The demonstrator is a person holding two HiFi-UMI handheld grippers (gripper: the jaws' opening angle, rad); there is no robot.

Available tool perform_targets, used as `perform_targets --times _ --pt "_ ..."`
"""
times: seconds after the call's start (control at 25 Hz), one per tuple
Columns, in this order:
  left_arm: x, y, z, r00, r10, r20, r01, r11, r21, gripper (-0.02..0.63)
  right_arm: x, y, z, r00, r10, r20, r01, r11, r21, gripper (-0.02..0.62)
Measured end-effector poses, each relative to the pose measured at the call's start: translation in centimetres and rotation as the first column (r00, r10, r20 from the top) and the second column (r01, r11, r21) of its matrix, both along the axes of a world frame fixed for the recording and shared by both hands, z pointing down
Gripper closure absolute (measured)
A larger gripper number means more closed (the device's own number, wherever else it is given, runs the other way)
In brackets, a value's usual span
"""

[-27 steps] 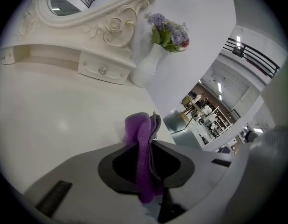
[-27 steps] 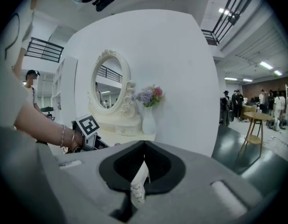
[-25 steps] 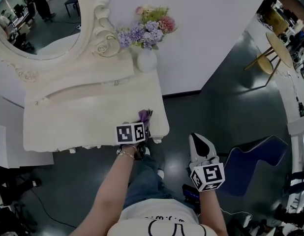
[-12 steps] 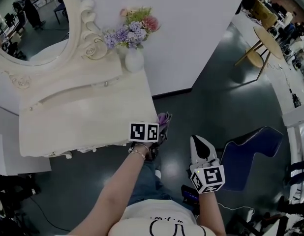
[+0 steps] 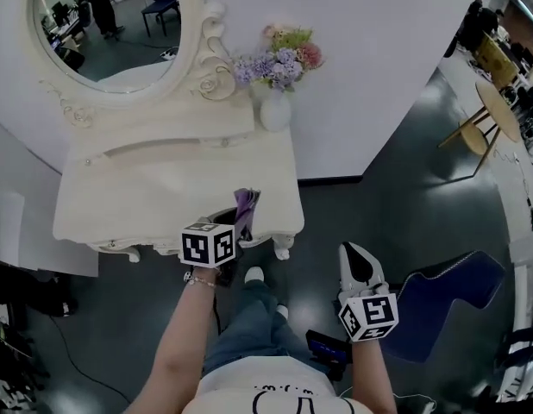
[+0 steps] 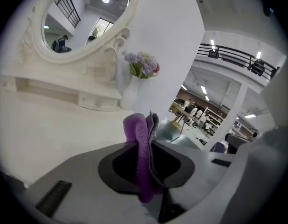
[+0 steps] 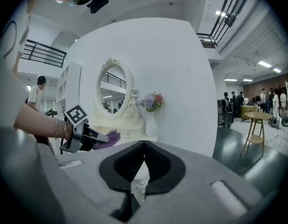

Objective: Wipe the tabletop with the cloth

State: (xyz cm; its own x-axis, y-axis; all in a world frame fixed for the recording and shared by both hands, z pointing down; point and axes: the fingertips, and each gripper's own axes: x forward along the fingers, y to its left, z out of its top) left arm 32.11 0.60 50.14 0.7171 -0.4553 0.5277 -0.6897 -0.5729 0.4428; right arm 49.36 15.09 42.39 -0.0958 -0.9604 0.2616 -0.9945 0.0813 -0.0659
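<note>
At the front edge of the dressing table [image 5: 154,201], the left gripper [image 5: 236,228] pinches the purple cloth [image 5: 246,203], which stands up between its jaws. The right gripper [image 5: 356,261], clenched on nothing, hangs beyond the table's right front corner.

A big open hall, staged like a bedroom: ornate cream dressing table [image 5: 163,201] with oval mirror [image 5: 111,20] against a white partition wall [image 5: 379,76], black-railed mezzanine [image 6: 237,57] overhead.
</note>
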Motion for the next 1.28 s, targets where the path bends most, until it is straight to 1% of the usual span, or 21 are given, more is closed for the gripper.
perform_targets --times 0.08,0.12,0.2,0.28,0.4,0.52,0.6,0.68,0.8,0.92,1.04,1.12,1.28 --pt "-4.5 -1.7 -0.5 0.994 -0.073 0.083 0.069 0.996 0.058 0.532 -0.8 -0.8 0.0 1.0 -0.018 0.012 0.018 1.0 0.006 0.595" --pt "-6.6 -2.6 -0.6 0.986 -0.105 0.13 0.094 0.992 0.085 0.532 -1.4 -1.3 -0.1 1.0 -0.026 0.016 0.026 1.0 0.008 0.595" --pt "-10.3 -4.4 -0.5 0.965 -0.142 0.221 0.115 0.985 0.131 0.532 -2.4 -2.1 0.0 0.999 -0.042 0.019 0.042 0.999 0.01 0.595" --pt "-13.2 -6.2 -0.3 0.944 -0.155 0.291 0.11 0.98 0.165 0.532 -3.5 -2.8 0.2 0.999 -0.053 0.014 0.052 0.999 0.006 0.595" --pt "-16.6 -9.4 0.0 0.922 -0.157 0.354 0.093 0.977 0.191 0.532 -5.0 -4.3 0.7 0.999 -0.047 0.014 0.047 0.999 -0.008 0.595" --pt "-18.8 -12.8 0.9 0.9 -0.109 0.422 0.03 0.981 0.19 0.532 -7.1 -6.3 1.0 0.999 -0.027 0.028 0.028 0.999 -0.02 0.595" --pt "-19.6 -15.0 1.7 0.878 -0.047 0.477 -0.046 0.982 0.181 0.532 -9.0 -7.9 0.9 0.999 -0.018 0.033 0.019 1.0 -0.02 0.595" --pt "-19.9 -17.3 2.6 0.852 0.019 0.523 -0.133 0.975 0.18 0.532 -11.0 -9.6 0.8 1.0 -0.012 0.029 0.013 1.0 -0.019 0.595" --pt "-20.0 -21.0 4.5 0.798 0.105 0.593 -0.259 0.949 0.18 0.532 -13.7 -11.7 1.0 1.0 0.005 0.018 -0.004 1.0 -0.026 0.595" --pt "-19.7 -23.6 6.4 0.74 0.188 0.646 -0.37 0.916 0.157 0.532 -16.1 -13.1 1.8 0.999 0.035 0.011 -0.034 0.998 -0.052 0.595" --pt "-19.4 -25.8 8.3 0.694 0.246 0.677 -0.446 0.885 0.135 0.532 -18.3 -14.6 2.5 0.999 0.045 -0.003 -0.045 0.996 -0.074 0.595" --pt "-19.3 -27.1 9.3 0.676 0.262 0.688 -0.472 0.872 0.132 0.532 -19.7 -15.7 2.9 0.999 0.044 -0.009 -0.044 0.995 -0.085 0.595" --pt "-18.5 -28.7 10.6 0.657 0.266 0.705 -0.508 0.847 0.155 0.532 -21.9 -16.8 3.6 0.999 0.047 -0.013 -0.048 0.993 -0.104 0.595"
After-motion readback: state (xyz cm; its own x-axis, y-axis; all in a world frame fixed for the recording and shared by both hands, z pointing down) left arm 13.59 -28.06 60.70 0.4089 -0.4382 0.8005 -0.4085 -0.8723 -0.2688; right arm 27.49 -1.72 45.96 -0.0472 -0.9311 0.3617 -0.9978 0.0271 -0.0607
